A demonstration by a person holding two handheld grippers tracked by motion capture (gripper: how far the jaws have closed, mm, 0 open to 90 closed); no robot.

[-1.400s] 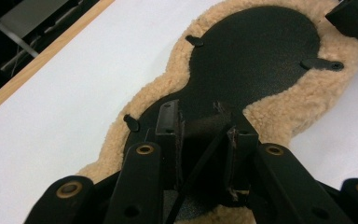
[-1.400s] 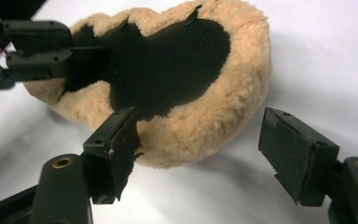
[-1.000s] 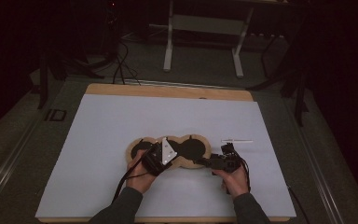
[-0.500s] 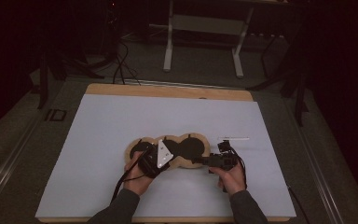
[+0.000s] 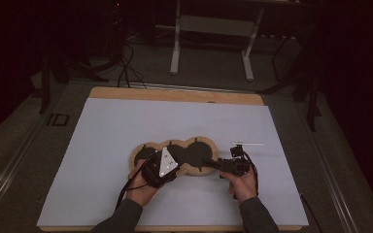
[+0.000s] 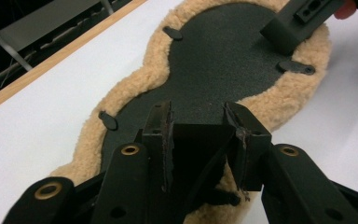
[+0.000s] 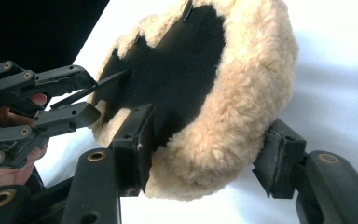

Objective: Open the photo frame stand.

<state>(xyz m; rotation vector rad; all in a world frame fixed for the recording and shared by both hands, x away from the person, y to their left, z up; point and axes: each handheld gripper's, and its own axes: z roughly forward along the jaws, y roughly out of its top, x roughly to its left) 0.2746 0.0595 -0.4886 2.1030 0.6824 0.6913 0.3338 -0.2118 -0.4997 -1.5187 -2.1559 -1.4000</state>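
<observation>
Here, the fleece-edged black pad [image 5: 177,154] lies on the white sheet [image 5: 102,145] — right gripper [image 7: 205,163] closing around its end, pads apart; left gripper [image 6: 198,140] spreading over its other end, nothing pinched; a white stick [image 5: 246,143] lies nearby.

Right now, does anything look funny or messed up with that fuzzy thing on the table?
Yes. The fuzzy pad lies upside down, black backing up, and its end by the right gripper is lifted and curled off the white sheet. That gripper's jaws have just been closing around the raised woolly edge. The left gripper sits at the other end.
</observation>
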